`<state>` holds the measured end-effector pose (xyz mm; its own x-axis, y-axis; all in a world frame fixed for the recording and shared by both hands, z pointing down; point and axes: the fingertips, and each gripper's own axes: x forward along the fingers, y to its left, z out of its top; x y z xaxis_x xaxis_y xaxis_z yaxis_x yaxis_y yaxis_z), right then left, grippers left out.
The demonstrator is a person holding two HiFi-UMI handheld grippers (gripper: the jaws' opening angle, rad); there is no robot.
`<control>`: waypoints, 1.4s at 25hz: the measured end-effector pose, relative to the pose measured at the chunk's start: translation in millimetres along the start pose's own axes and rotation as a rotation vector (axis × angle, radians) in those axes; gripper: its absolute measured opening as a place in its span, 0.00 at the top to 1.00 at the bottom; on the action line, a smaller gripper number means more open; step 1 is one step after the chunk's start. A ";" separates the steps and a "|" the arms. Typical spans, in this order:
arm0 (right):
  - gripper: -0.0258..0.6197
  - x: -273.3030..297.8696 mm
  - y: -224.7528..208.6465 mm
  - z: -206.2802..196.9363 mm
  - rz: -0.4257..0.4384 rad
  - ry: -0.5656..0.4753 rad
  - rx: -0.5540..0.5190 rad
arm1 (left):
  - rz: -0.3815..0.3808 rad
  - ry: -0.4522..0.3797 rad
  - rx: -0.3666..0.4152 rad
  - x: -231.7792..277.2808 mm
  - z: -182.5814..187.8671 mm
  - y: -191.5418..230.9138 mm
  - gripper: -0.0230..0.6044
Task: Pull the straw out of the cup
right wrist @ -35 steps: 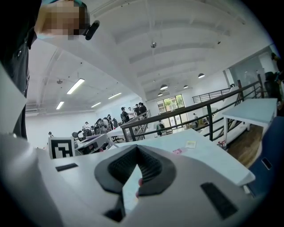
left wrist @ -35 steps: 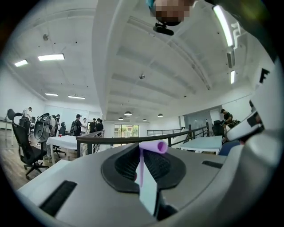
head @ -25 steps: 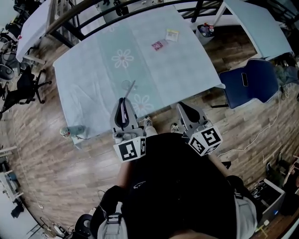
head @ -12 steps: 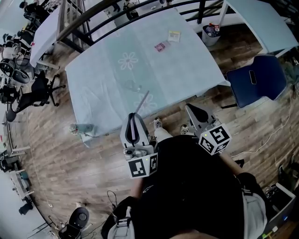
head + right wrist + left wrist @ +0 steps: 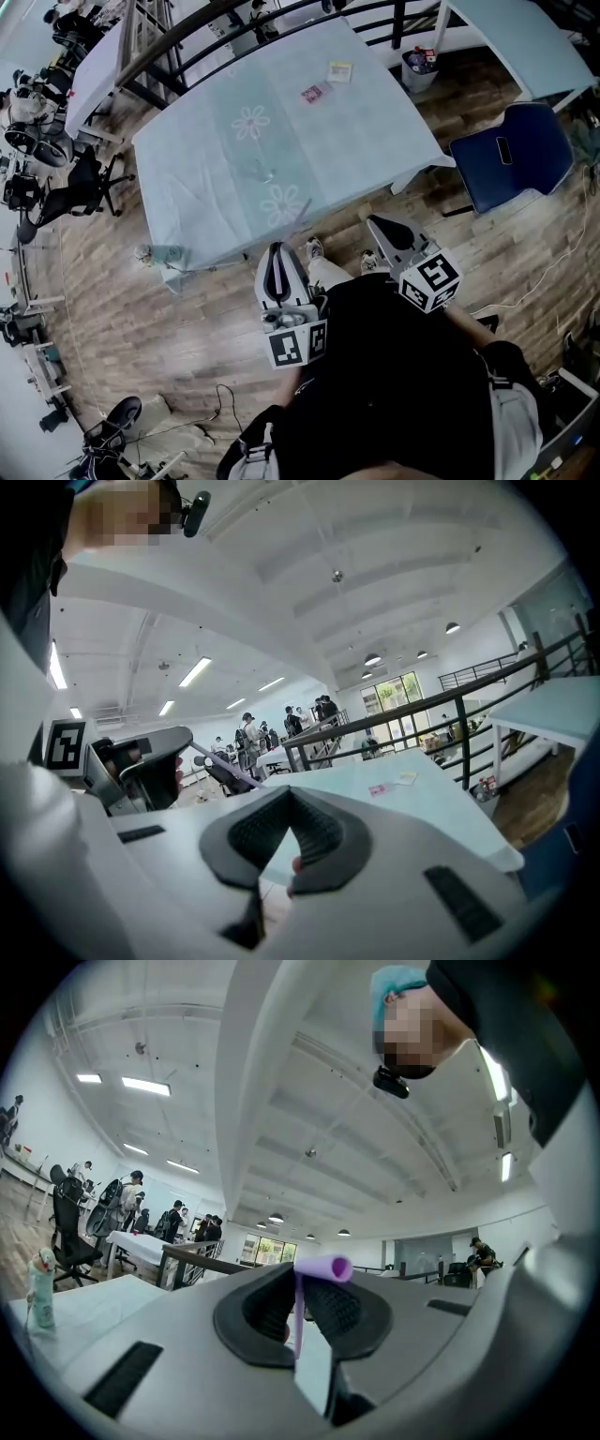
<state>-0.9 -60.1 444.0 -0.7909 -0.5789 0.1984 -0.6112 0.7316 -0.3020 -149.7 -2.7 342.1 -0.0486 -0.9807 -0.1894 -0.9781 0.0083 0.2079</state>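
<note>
Lilac straw [image 5: 325, 1267], thin, hollow-ended, clamped in left gripper [image 5: 301, 1311].

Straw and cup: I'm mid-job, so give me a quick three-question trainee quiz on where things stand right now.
1. Multiple choice: the purple straw is (a) in the clear cup, (b) clamped in the left gripper, (c) on the floor.
2. True or false: the right gripper holds the cup.
3. Fill in: the cup stands on the ____ with the light blue cloth.

Key: 1 b. 2 false; its jaws are together with nothing between them. 3 table.
</note>
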 end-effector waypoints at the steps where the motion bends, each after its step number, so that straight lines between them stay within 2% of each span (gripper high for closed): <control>1: 0.95 -2.3 -0.3 -0.8 0.001 -0.001 -0.001 | -0.006 0.004 -0.002 -1.4 -2.2 -3.9 0.90; 9: 0.95 -18.4 -5.7 -4.1 -0.022 -0.023 -0.007 | -0.088 0.074 0.018 -8.5 -25.0 -32.3 0.90; 22: 0.95 -28.1 -15.3 -5.6 -0.048 -0.026 -0.007 | -0.114 0.087 0.016 -6.5 -30.5 -45.6 0.90; 35: 0.95 -9.1 -15.2 -1.7 -0.058 -0.010 -0.030 | -0.121 0.102 0.016 5.6 -34.7 -33.0 0.90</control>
<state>15.6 -65.4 448.3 -0.7538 -0.6243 0.2051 -0.6568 0.7070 -0.2622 -110.6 -15.2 367.5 0.0895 -0.9895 -0.1134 -0.9787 -0.1085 0.1741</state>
